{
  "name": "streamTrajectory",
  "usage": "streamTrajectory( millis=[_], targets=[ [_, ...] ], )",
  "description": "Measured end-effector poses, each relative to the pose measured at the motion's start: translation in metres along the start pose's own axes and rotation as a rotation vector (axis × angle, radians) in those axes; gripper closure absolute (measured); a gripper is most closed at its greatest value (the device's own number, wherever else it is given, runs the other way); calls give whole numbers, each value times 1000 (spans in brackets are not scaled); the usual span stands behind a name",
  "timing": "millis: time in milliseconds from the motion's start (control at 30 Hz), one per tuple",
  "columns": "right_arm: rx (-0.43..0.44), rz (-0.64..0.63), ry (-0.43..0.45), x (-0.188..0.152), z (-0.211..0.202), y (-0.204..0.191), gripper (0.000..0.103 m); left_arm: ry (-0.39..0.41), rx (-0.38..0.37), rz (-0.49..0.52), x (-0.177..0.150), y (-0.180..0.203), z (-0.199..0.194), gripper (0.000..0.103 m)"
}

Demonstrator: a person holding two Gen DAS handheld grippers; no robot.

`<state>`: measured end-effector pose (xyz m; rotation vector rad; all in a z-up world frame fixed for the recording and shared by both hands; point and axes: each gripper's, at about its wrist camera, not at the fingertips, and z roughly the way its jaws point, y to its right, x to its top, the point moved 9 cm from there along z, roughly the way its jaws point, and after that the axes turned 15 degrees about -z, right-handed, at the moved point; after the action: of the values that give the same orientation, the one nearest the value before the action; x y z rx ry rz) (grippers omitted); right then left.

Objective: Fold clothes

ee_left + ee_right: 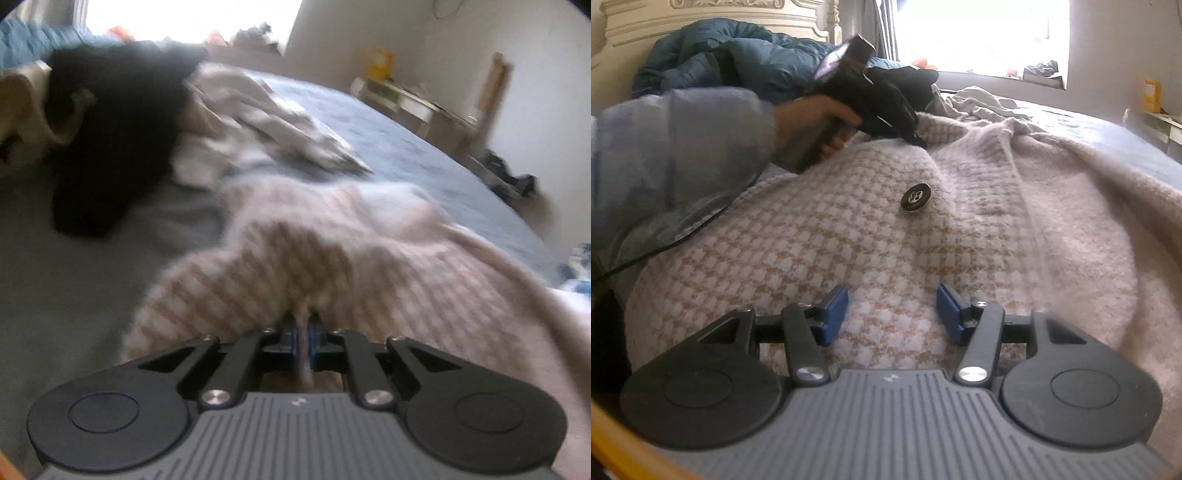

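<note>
A fuzzy pink and tan checked cardigan [871, 236] with a dark round button [916, 197] lies spread on the bed. My left gripper [303, 326] is shut on a pinched fold of the cardigan [314, 266], which rises up to its blue pads. In the right wrist view the left gripper [918, 140] shows at the garment's far edge, held by a hand [812, 118] in a grey sleeve. My right gripper [893, 312] hovers open just over the cardigan's near part, with nothing between its blue pads [834, 310].
A black garment [110, 147] and crumpled white clothes [266, 122] lie further up the grey-blue bed [424, 147]. A teal duvet [738, 55] is heaped by the headboard. A low shelf [417, 107] stands by the far wall under a bright window.
</note>
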<state>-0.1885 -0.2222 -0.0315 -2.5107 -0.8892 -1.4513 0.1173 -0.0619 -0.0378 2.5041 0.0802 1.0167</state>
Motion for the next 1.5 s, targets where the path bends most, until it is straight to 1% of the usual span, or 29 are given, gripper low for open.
streamTrajectory(
  millis=[67,133,167,200,300,333,400,467,500,567,600,667,700,733,767,800,833,900,933,967,1000,1067,1100,1200,1267,1333,1367,1433,1500],
  targets=[
    [-1,-3,4,0,-1,-1,50,14,-8,-15,2,-3,9,93],
    [-5,-5,4,0,-2,-2,50,5,-20,-18,6,0,3,92],
    [-9,-7,3,0,-2,-3,50,7,-27,-26,9,2,-5,90],
    [-13,-12,1,0,-3,-4,50,31,-24,-13,11,5,-22,84],
    [-17,-18,0,0,-4,-6,50,136,1,65,13,19,-82,82],
    [-17,-17,1,0,-4,-6,50,136,-16,106,7,27,-101,82],
    [-16,-14,0,1,-4,-6,50,65,-59,152,-19,38,-120,79],
    [-18,-13,-1,1,-5,-7,50,-40,-43,192,-54,38,-116,78],
    [-21,-14,-1,1,-5,-7,50,-60,-12,209,-66,32,-108,79],
    [-25,-18,0,1,-5,-8,50,-63,66,240,-81,14,-86,80],
    [-25,-17,1,0,-6,-8,50,-38,95,245,-80,5,-78,78],
    [-24,-18,1,0,-7,-7,50,7,112,161,-63,-14,-69,78],
    [-23,-19,1,-1,-8,-7,50,12,134,143,-56,-19,-66,98],
    [-22,-20,2,-1,-8,-7,50,17,155,125,-49,-23,-63,100],
    [-22,-23,2,-1,-9,-8,49,22,177,107,-42,-28,-60,100],
    [-22,-25,3,-1,-10,-8,49,27,178,78,-36,-28,-65,99],
    [-22,-25,5,-2,-10,-8,49,44,158,71,-34,-20,-76,95],
    [-21,-22,9,-2,-11,-8,49,72,108,108,-36,2,-101,82],
    [-21,-23,10,-2,-11,-8,49,68,82,149,-42,15,-112,80],
    [-19,-23,12,-2,-11,-8,49,53,64,179,-51,25,-123,71],
    [-15,-22,15,-3,-11,-8,49,36,55,188,-63,29,-134,55],
    [-5,-14,21,-3,-12,-6,49,17,52,176,-87,27,-160,41],
    [-1,-13,23,-3,-11,-5,49,10,54,147,-102,19,-178,38],
    [2,-25,20,-3,-11,-6,49,-31,57,5,-144,-21,-232,38],
    [1,-22,15,-2,-12,-6,49,-79,56,-75,-177,-45,-262,38],
    [1,3,13,1,-17,-6,48,-121,51,-133,-207,-64,-285,38],
    [19,12,19,5,-24,-10,48,-137,52,-150,-216,-70,-292,38],
    [96,23,48,14,-43,-25,48,-172,26,-163,-237,-76,-302,38],
    [225,8,79,20,-67,-53,48,-213,-12,-160,-261,-80,-311,38]
  ],
)
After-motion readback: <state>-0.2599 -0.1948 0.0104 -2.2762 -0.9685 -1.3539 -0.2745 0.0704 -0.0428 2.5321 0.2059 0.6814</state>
